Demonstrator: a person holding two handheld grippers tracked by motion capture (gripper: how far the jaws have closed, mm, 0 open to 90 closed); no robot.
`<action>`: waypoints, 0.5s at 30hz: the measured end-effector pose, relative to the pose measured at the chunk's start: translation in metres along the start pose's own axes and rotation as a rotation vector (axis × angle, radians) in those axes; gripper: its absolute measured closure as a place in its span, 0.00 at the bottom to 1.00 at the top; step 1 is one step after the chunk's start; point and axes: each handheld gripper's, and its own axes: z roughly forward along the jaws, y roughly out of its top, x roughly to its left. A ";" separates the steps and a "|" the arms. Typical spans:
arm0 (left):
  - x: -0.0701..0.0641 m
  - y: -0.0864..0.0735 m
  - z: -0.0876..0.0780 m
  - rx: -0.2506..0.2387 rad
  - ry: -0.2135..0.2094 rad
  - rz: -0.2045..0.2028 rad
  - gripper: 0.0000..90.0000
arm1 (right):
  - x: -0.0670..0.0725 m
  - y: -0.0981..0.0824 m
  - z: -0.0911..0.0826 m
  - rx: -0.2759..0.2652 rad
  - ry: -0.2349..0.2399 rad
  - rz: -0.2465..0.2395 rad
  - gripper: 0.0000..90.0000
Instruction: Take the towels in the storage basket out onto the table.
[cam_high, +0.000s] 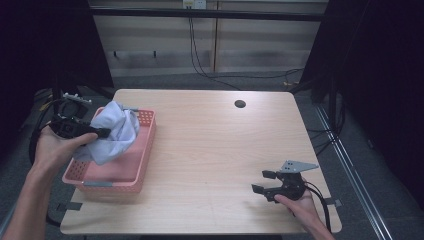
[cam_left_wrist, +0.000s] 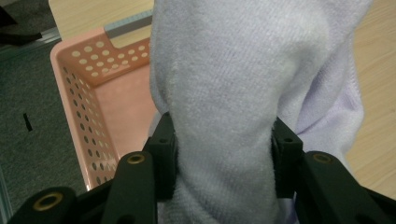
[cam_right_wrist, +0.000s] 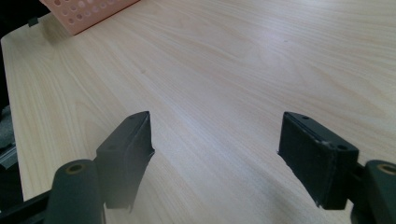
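A pale lavender towel (cam_high: 116, 131) hangs bunched above the pink perforated basket (cam_high: 141, 165) at the table's left side. My left gripper (cam_high: 102, 133) is shut on the towel, which bulges thickly between the two black jaws in the left gripper view, where the towel (cam_left_wrist: 243, 93) hides much of the basket (cam_left_wrist: 88, 102). The towel's lower end still reaches down into the basket. My right gripper (cam_high: 264, 182) rests low near the table's front right, open, with bare wood between its jaws in the right gripper view (cam_right_wrist: 215, 154).
The light wooden table (cam_high: 215, 145) has a round cable hole (cam_high: 240, 104) at the back. The basket's corner (cam_right_wrist: 88, 11) appears far off in the right gripper view. Dark curtains flank the table; cables run along the floor behind.
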 end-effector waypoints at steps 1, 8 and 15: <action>-0.001 0.002 -0.003 -0.002 0.005 0.006 0.61 | 0.000 0.000 0.000 0.002 0.000 0.001 0.28; -0.008 0.010 -0.019 -0.055 0.008 0.022 0.61 | 0.000 0.000 0.000 0.000 0.001 0.001 0.28; -0.018 0.012 -0.024 -0.107 -0.006 0.034 0.61 | 0.000 0.000 0.000 -0.002 0.002 -0.002 0.28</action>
